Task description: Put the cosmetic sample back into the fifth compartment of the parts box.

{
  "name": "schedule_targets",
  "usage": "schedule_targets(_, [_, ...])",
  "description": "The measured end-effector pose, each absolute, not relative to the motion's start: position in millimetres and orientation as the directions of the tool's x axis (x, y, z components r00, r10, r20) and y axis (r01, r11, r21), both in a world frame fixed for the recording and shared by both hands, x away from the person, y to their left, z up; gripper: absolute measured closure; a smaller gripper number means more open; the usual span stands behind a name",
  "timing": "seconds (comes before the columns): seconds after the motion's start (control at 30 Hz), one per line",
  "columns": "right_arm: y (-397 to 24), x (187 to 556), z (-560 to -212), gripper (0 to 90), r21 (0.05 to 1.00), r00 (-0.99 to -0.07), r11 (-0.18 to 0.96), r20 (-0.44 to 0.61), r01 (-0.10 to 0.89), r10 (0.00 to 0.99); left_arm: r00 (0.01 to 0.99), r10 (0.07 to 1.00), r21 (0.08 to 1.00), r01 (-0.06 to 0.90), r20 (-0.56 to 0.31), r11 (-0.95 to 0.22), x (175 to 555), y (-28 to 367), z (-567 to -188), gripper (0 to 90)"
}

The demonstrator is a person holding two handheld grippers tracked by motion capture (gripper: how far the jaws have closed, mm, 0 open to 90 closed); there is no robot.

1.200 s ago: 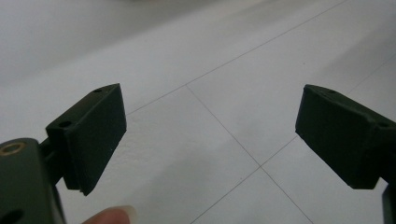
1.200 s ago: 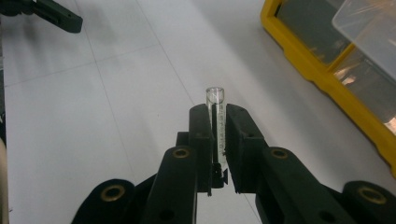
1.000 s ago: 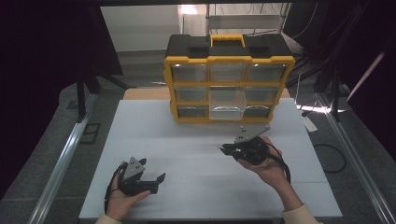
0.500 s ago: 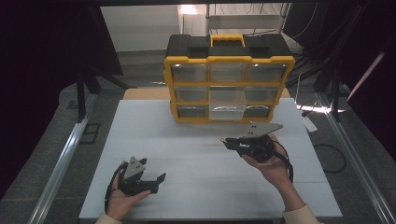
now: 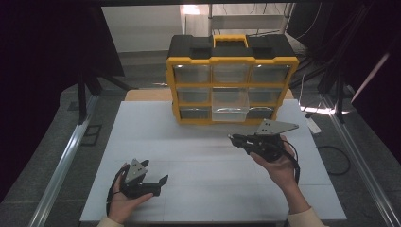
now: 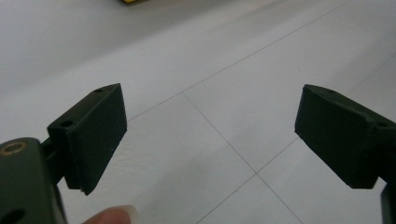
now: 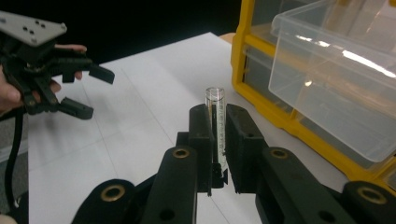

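Jaws of the right gripper are closed tight on a small clear glass vial, which stands upright between the 2 black pads with its open rim poking above their tips. In the high view this right gripper is held above the right half of the white desk, the person's right hand wrapped around its body, its jaws pointing toward the desk's left edge and its grey three-cornered plate on top. Just beyond it, near the desk's far edge, stands a yellow and black plastic organiser cabinet with 9 clear drawers in 3 rows. The middle drawer of the middle row, a clear plastic drawer, is pulled out toward the person; in the right gripper view this drawer juts out just to the right of the vial, apart from it. The left gripper lies low near the desk's near-left corner, cradled in the left hand, well apart from the right one. Its jaws stand wide apart with nothing between them; the left gripper view shows the 2 black pads spread over bare white desk crossed by thin seam lines, with a fingertip at the bottom edge. In the right gripper view the left gripper shows farther off at the upper left, jaws spread.
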State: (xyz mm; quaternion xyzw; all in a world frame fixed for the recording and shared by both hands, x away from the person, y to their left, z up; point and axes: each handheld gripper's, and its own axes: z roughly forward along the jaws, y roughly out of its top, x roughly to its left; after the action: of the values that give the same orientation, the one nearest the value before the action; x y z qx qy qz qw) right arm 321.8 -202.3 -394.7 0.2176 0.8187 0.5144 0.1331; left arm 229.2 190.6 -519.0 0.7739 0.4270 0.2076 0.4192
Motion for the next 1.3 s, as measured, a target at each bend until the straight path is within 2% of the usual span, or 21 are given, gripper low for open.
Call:
schedule_targets(0.4, [-211,322,-390,81.3,0.925,-0.847,0.308,0.029,0.225,0.531,0.549,0.835,0.823,0.494,-0.043,-0.282,230,190,-520,9.4])
schedule_targets(1.3, [-213,332,-373,81.3,0.940,-0.810,0.240,0.058,0.240,0.583,0.545,0.837,0.830,0.485,-0.040,-0.276,227,194,-517,9.4])
